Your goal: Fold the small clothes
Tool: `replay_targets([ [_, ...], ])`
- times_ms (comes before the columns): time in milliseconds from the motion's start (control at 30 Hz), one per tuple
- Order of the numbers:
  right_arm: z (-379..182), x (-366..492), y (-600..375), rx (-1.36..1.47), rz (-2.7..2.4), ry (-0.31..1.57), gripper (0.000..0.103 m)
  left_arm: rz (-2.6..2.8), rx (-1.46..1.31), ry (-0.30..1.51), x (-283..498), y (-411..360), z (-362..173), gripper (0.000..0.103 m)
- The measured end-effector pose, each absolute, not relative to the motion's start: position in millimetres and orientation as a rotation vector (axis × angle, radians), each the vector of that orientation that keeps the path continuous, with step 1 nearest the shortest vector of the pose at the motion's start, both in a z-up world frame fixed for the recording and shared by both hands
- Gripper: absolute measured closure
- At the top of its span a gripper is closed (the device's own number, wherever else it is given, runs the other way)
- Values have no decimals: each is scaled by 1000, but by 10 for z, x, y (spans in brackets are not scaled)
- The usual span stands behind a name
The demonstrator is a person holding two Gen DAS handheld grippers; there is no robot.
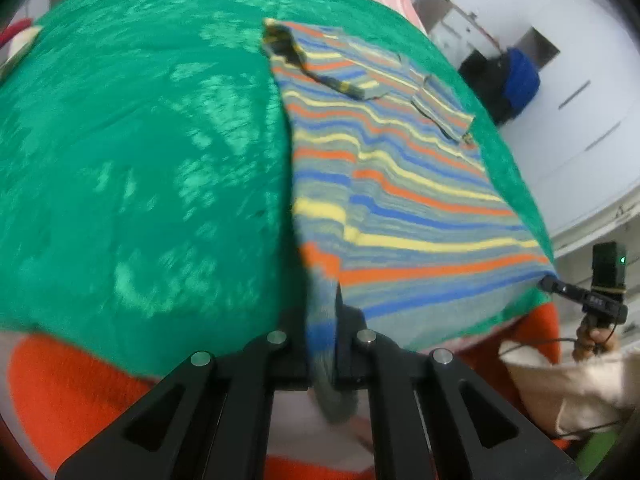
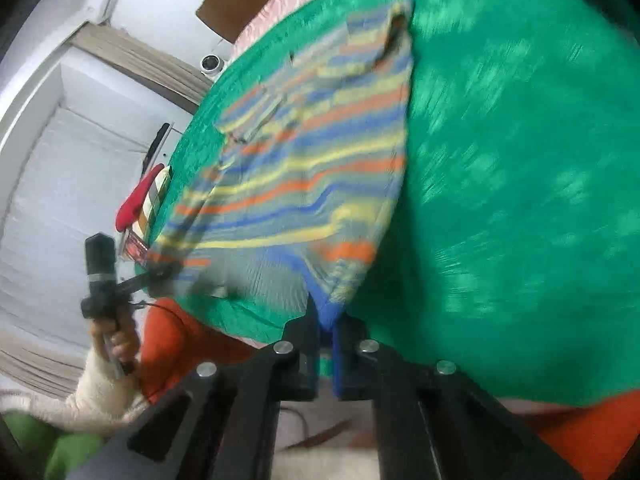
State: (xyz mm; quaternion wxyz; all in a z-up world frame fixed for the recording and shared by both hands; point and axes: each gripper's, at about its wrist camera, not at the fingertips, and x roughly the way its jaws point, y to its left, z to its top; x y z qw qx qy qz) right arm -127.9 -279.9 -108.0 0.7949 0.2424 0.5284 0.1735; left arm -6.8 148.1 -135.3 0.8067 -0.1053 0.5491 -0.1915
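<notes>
Flat on a shiny green cloth (image 1: 140, 152) lies a small knitted shirt striped orange, yellow and blue (image 1: 400, 208), its sleeve folded in. Left gripper (image 1: 322, 344) and right gripper (image 2: 326, 344) each pinch a hem corner.

Shirt (image 1: 400, 184) flat on cloth (image 1: 140, 160); near hem corners in both claws.

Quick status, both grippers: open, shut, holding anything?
Left gripper: shut on the near edge of the striped shirt.
Right gripper: shut on the shirt's other near corner, over the green cover.
</notes>
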Motion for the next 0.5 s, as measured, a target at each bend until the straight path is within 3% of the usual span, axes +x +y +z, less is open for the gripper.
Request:
replay_targets([
  [100, -1126, -1339, -2938, 461, 300, 1217, 99, -348, -159, 1233, -102, 1380, -1622, 99],
  [233, -1611, -1297, -2852, 443, 244, 1312, 99, -306, -135, 1312, -73, 1298, -1990, 97],
  [267, -1685, -1272, -2828, 439, 234, 1318, 99, -308, -125, 1301, -88, 1292, -1987, 92],
  [367, -1765, -1236, -2826, 503, 231, 1299, 96, -347, -130, 1263, -124, 1298, -1900, 60],
  [400, -1768, -1236, -2846, 524, 232, 1294, 93, -346, -135, 1233, -127, 1308, -1870, 59],
  [433, -1783, -1243, -2886, 560, 247, 1286, 90, -343, -134, 1214, -115, 1307, -1867, 61],
  [467, -1807, -1218, -2888, 576, 258, 1278, 87, -339, -138, 1225, -75, 1294, -1908, 88],
  [500, -1813, -1209, -2895, 582, 268, 1269, 87, -331, -145, 1247, -26, 1310, -1941, 100],
])
